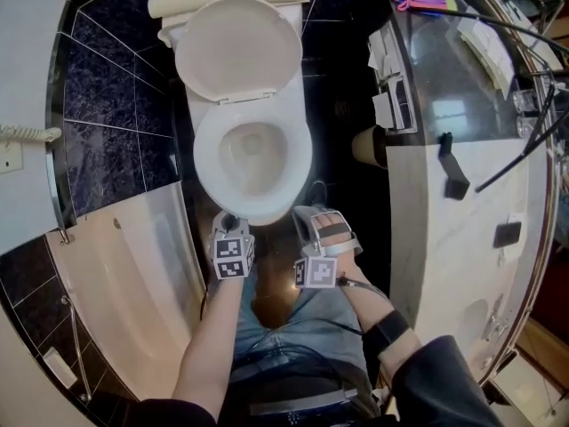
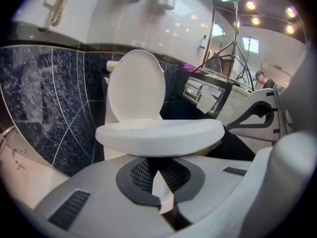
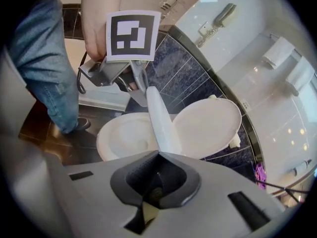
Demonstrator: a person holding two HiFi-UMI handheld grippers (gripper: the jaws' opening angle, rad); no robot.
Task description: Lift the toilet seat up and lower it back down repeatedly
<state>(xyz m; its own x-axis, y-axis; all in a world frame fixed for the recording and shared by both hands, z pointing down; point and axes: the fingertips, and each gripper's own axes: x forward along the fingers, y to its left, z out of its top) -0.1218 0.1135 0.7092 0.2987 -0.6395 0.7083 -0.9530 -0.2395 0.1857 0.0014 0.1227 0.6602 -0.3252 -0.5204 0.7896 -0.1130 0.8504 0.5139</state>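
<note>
The white toilet has its lid [image 1: 238, 47] up against the tank. In both gripper views the toilet seat [image 2: 158, 139] [image 3: 159, 123] shows nearly edge-on, as a band between the bowl [image 3: 124, 139] and the lid [image 3: 208, 128], so it stands part-raised. My left gripper [image 1: 229, 222] [image 2: 154, 163] is at the seat's front left, its tips just under the rim and nothing between the pads. My right gripper [image 1: 313, 216] [image 3: 159, 153] is at the front right, rolled onto its side. Its tips are together where the seat's edge begins. Whether either touches the seat I cannot tell.
A bathtub [image 1: 133, 265] runs close along the left. A vanity counter [image 1: 462, 194] stands at the right, with a paper roll [image 1: 366, 147] beside it. A wall phone [image 1: 27, 134] hangs at the far left. The person's jeans-clad legs [image 1: 293, 327] stand just before the bowl on a dark floor.
</note>
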